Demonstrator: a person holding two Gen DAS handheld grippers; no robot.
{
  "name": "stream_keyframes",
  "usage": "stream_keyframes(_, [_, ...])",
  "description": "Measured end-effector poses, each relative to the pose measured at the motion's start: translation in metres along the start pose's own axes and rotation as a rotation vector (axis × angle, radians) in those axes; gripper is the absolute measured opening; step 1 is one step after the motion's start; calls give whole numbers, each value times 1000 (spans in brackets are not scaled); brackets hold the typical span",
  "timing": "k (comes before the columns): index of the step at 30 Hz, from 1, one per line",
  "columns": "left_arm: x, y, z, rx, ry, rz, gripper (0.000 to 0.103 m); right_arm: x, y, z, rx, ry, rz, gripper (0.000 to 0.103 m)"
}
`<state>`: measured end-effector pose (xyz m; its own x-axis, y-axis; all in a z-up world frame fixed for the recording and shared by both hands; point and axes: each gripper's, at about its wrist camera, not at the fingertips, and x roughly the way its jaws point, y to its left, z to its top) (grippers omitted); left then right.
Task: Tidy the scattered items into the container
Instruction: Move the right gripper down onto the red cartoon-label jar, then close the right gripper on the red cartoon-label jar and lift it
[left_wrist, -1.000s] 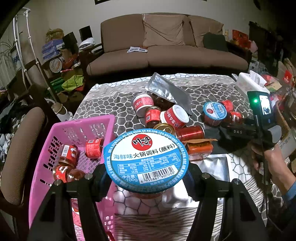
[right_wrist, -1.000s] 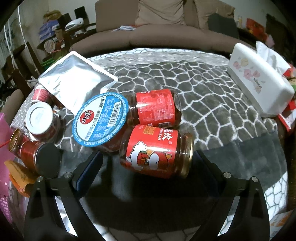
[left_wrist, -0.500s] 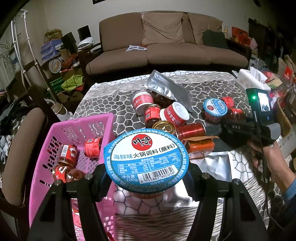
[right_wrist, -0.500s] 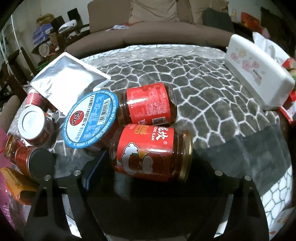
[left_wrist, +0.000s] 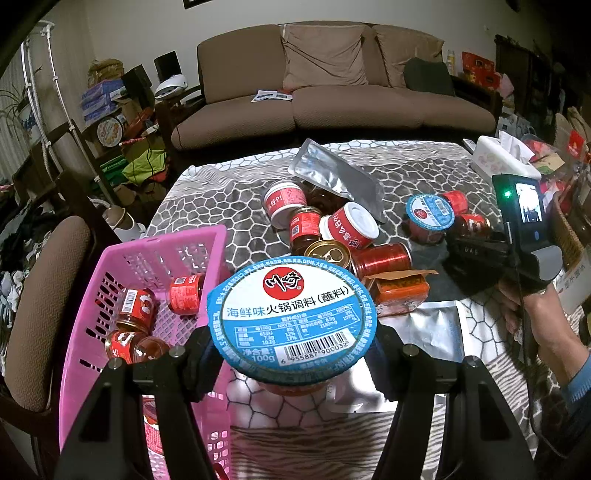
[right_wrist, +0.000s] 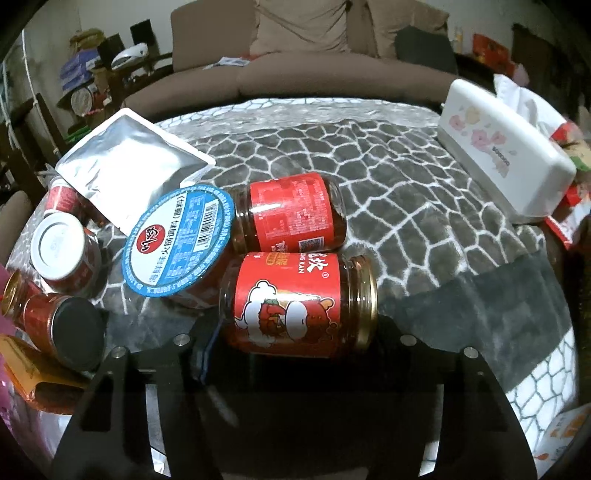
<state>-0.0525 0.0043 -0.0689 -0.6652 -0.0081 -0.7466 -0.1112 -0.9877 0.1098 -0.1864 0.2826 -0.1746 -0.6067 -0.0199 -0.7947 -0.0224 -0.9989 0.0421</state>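
Closer now, the right claw (right_wrist: 295, 343) straddled a red-labelled jar (right_wrist: 295, 302), fingers apart; the left claw (left_wrist: 291, 354) gripped a blue-lidded cup (left_wrist: 291, 314). Closing could roll the jar away.

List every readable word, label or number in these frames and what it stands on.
"海鲜味火锅调料(蘸料)", "100g", "6 955887 900032": blue-rimmed foil lid of the sauce cup held in the left gripper.
"KAN": red-labelled glass jar lying between the right gripper's fingers.
"DAS": right gripper's black body.
Nutrition tables, other jar labels: too small.

Right tool (right_wrist: 295, 332) closer around jar (right_wrist: 295, 302)
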Motion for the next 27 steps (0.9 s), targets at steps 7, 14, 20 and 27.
stream_keyframes(7, [-1,0,0,1,-1,-2,66,-5,1,-2,0,-8,0,60])
stream_keyframes(14, [-2,-1,0,5,-10,-10,66,-16,3,-3,-10,-1,1,59])
stream_keyframes(20, [-3,0,1,5,-12,7,65,-22,0,-8,-7,15,0,59])
stream_keyframes(27, [-7,2,3,-4,-26,-1,65,-43,-2,-8,-10,16,19,59])
